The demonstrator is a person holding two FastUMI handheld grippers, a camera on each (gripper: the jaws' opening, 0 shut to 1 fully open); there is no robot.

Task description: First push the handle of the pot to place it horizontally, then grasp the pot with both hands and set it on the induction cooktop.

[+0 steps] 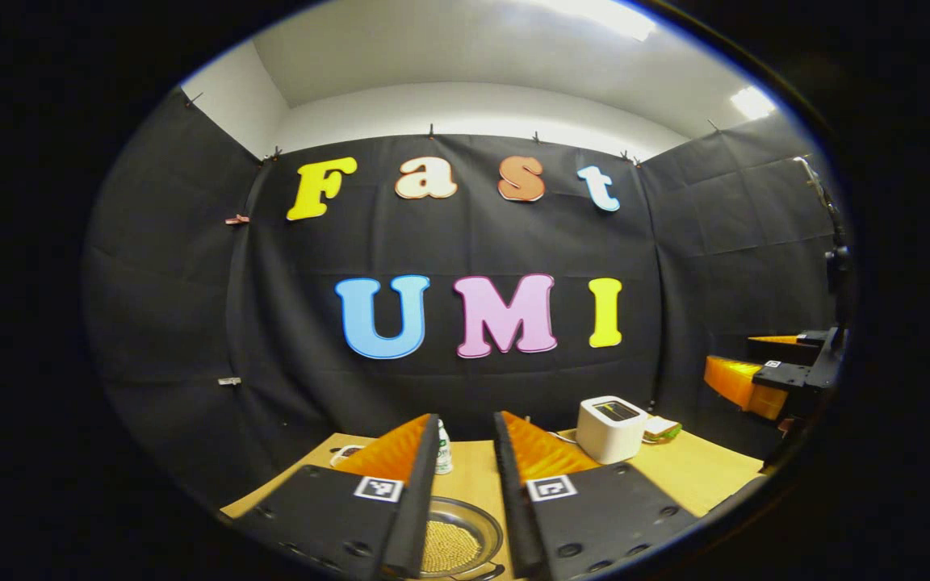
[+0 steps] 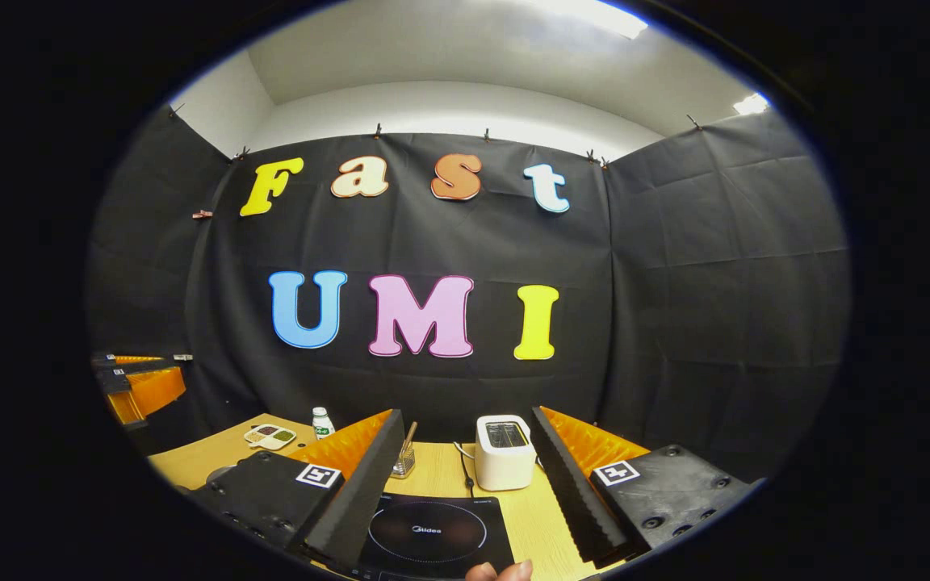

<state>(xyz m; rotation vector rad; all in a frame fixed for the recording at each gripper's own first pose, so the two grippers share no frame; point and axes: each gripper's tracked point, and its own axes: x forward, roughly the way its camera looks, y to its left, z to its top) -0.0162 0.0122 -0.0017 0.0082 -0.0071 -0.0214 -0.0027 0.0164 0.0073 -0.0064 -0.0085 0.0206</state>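
A metal pot point(image 1: 455, 539) holding pale yellow grains sits on the wooden table, low in the left gripper view, right below the gap between my left gripper's fingers. My left gripper point(image 1: 467, 420) is open above it, touching nothing. Most of the pot is hidden by the fingers. The black induction cooktop point(image 2: 433, 534) lies flat under my right gripper point(image 2: 467, 413), which is held wide open and empty over it. Each gripper also appears at the side of the other's view: the right gripper point(image 1: 743, 363) at far right, the left gripper point(image 2: 142, 373) at far left.
A white toaster point(image 2: 505, 452) stands behind the cooktop with its cord beside it. A small bottle point(image 2: 321, 421), a divided dish point(image 2: 270, 436) and a small holder with sticks point(image 2: 405, 460) sit further left. A sponge point(image 1: 663, 428) lies beside the toaster point(image 1: 610, 428). A fingertip point(image 2: 501, 571) shows at the cooktop's front edge.
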